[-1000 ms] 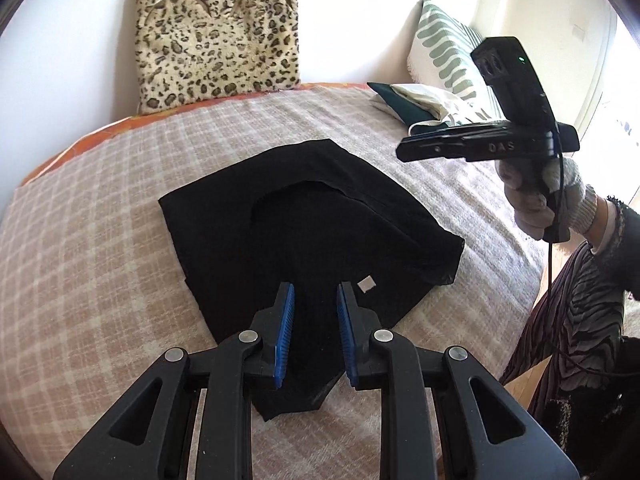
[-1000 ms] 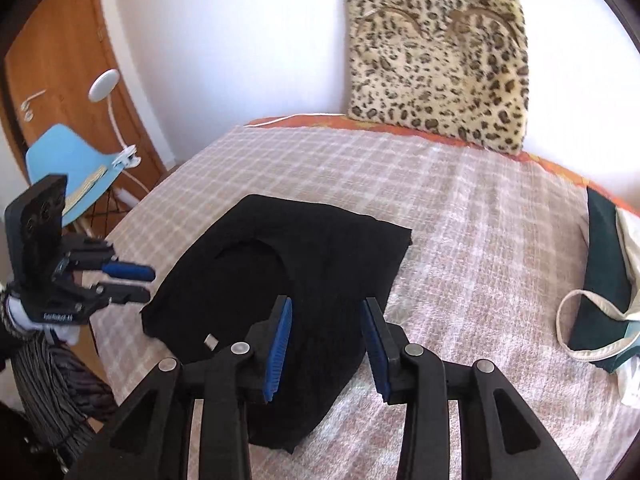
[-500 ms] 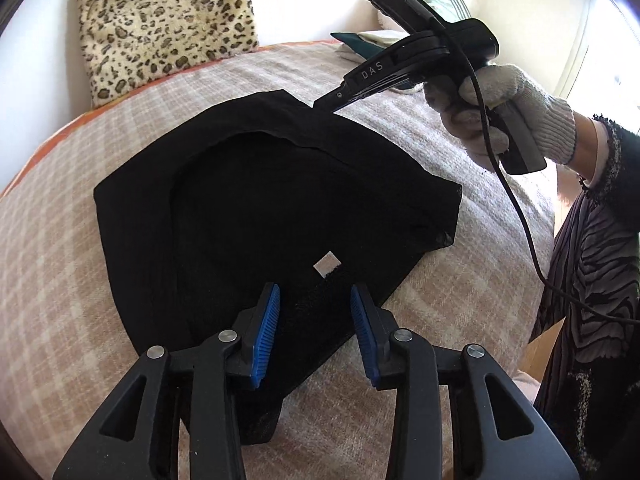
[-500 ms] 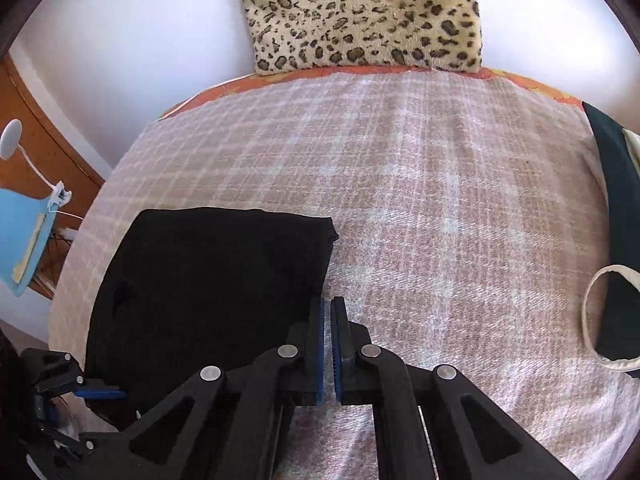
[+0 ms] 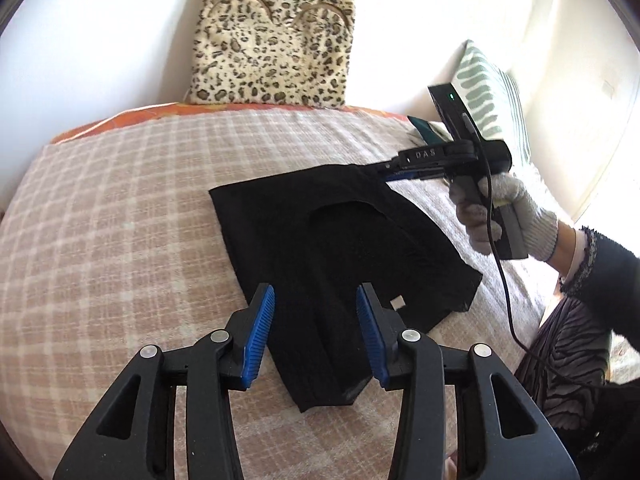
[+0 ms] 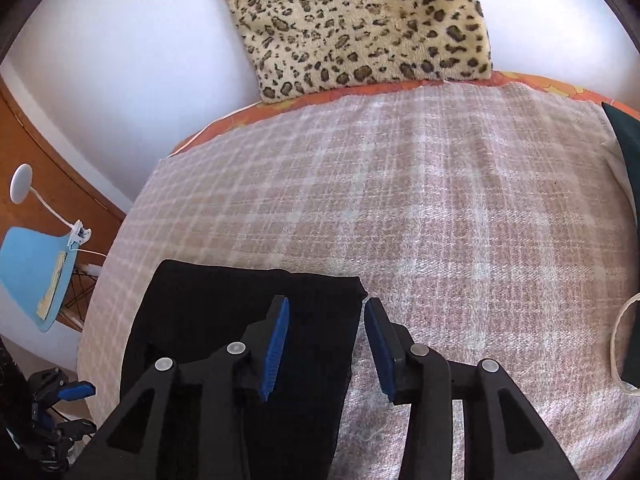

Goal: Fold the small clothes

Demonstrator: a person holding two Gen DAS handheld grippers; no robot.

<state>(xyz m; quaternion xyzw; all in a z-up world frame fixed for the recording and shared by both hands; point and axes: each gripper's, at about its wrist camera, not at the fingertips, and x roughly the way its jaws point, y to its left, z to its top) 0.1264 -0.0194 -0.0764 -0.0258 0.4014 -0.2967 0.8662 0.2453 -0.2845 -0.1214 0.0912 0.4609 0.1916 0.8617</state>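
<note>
— What is seen around the black garment (image 5: 340, 256)?

— A bed (image 5: 120, 240) covered by a pink checked blanket is seen, with the garment laid flat at its middle; a leopard-print cushion (image 5: 272, 44) is propped against the wall at twelve o'clock; a green-patterned pillow (image 5: 488, 96) is set at two o'clock; in the right wrist view a blue chair (image 6: 36, 276) and a white clip lamp (image 6: 22, 182) are seen off the bed at nine o'clock; nothing is laid over the garment.

— How are the grippers posed?

— The left gripper (image 5: 316, 320) is held over the garment's near end at six o'clock, jaws apart, the cloth seen between them; the right gripper (image 6: 326, 328) is held low by a gloved hand (image 5: 508, 216) at the far corner at two o'clock, jaws apart, with the garment's edge between them and one pad (image 6: 276, 344) over the cloth.
</note>
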